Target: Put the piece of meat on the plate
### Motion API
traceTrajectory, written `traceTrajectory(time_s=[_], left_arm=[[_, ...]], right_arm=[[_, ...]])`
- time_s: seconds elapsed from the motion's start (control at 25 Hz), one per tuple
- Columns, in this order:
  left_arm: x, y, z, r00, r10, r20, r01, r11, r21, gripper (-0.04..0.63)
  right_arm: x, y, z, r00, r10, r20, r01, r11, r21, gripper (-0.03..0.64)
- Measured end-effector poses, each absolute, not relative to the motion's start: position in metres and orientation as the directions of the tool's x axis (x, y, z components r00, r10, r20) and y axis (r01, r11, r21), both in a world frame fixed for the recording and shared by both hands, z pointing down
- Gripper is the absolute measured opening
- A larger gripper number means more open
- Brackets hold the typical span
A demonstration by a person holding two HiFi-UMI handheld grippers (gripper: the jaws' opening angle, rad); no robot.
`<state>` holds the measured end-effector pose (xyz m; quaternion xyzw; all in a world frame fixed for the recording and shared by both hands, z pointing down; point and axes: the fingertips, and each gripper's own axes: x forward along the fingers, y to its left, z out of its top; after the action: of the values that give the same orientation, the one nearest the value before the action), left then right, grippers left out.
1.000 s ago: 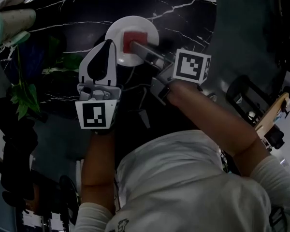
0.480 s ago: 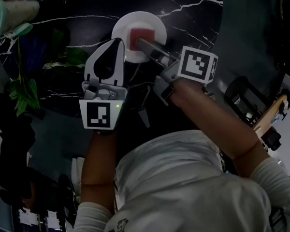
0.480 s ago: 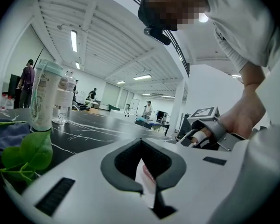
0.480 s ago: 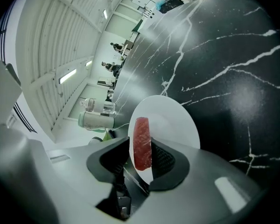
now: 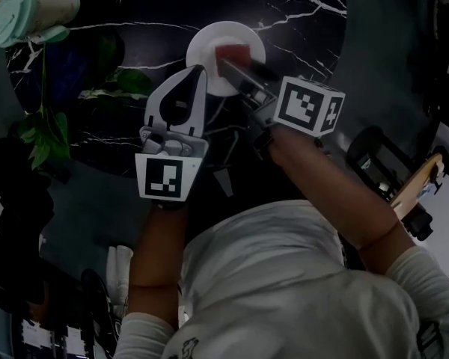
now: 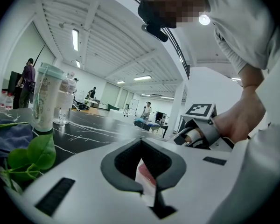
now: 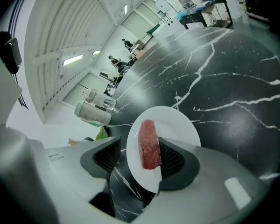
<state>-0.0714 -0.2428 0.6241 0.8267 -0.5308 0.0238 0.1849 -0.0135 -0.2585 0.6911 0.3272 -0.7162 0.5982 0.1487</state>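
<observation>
We list:
- Table top (image 7: 233, 78): black stone look, polished, white-veined.
- Plate (image 7: 177, 120), on it: white, smooth, glossy glaze.
- Piece of meat (image 7: 149, 146), on the plate: red, moist, fine-grained.
- Leaves (image 6: 37, 155), left of the plate: waxy green.
- Shirt (image 5: 284, 290), nearer than the plate: white matt cloth.

I see the plate (image 5: 206, 60) on the table (image 5: 303, 21) ahead, piece of meat (image 5: 233, 54) on it, between my right gripper's (image 5: 230, 64) just-opened jaws. Left gripper (image 5: 197, 72) just left of plate. Cup (image 5: 26, 12) far left, leaves (image 5: 51, 134) nearer me.
</observation>
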Motion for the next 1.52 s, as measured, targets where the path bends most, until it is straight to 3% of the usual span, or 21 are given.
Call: traceTrajectory(time_s=[0.44, 0.92, 1.36, 1.52], left_arm=[[-0.082, -0.227, 0.604, 0.429, -0.875, 0.227, -0.89, -0.365, 0.274, 0.006], [-0.086, -0.214, 0.553, 0.42, -0.877, 0.231, -0.901, -0.374, 0.219, 0.006], [-0.073, -0.211, 0.44, 0.46, -0.88, 0.122, -0.882, -0.437, 0.175, 0.006], [-0.065, -0.198, 0.393, 0.486, -0.871, 0.07, -0.868, -0.472, 0.155, 0.006]], right_arm=[[0.007, -0.268, 0.675, -0.668, -0.363, 0.65, -0.729, 0.145, -0.669, 0.222], [-0.012, -0.259, 0.591, -0.742, -0.423, 0.521, -0.653, 0.277, -0.705, 0.219], [-0.017, -0.241, 0.439, -0.817, -0.488, 0.307, -0.559, 0.54, -0.629, 0.055], [-0.017, -0.219, 0.384, -0.834, -0.496, 0.24, -0.536, 0.628, -0.565, 0.023]])
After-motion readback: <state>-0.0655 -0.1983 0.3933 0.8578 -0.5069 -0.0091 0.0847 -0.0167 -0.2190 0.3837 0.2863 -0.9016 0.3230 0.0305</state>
